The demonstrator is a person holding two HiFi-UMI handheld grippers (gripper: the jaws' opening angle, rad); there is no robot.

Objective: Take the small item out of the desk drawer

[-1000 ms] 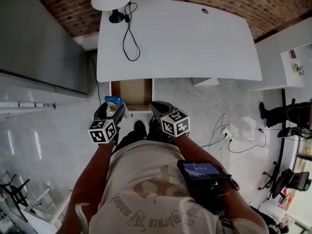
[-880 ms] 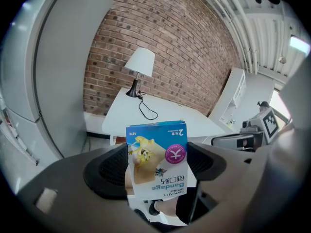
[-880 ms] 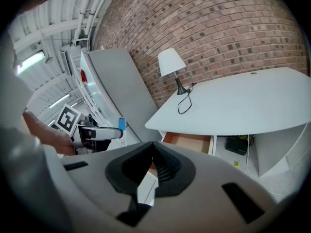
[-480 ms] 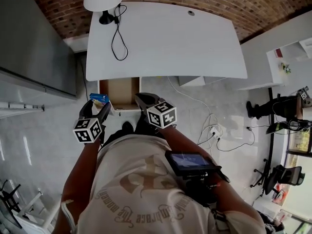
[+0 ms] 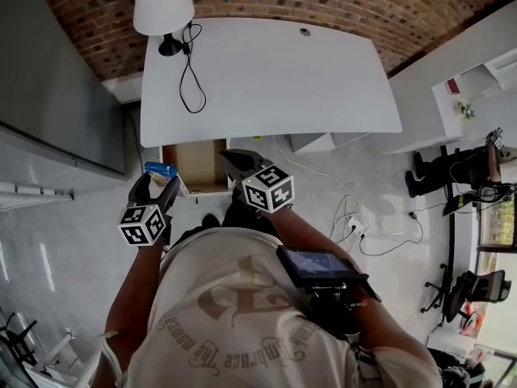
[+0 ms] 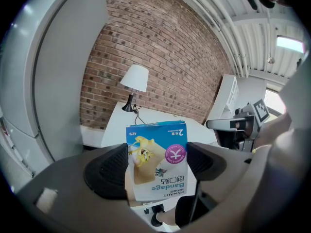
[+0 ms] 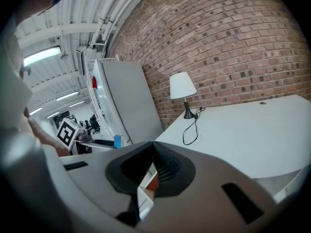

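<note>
The left tool (image 5: 157, 182) holds a blue packet (image 5: 159, 169) beside the open drawer (image 5: 196, 166) (right tool (image 5: 232, 160) nearby).

You are holding the small item (image 6: 158, 161), a flat blue-and-white bandage box with a cartoon picture and a pink round mark, pinched between the jaws of your left gripper (image 6: 156, 166). It is standing on end, with its print reading upside down in the left gripper view. In the head view it is hanging just beside the front left corner of the desk drawer (image 5: 196, 165), which is standing pulled out under the left end of the white desk (image 5: 266, 79), showing its brown inside.
</note>
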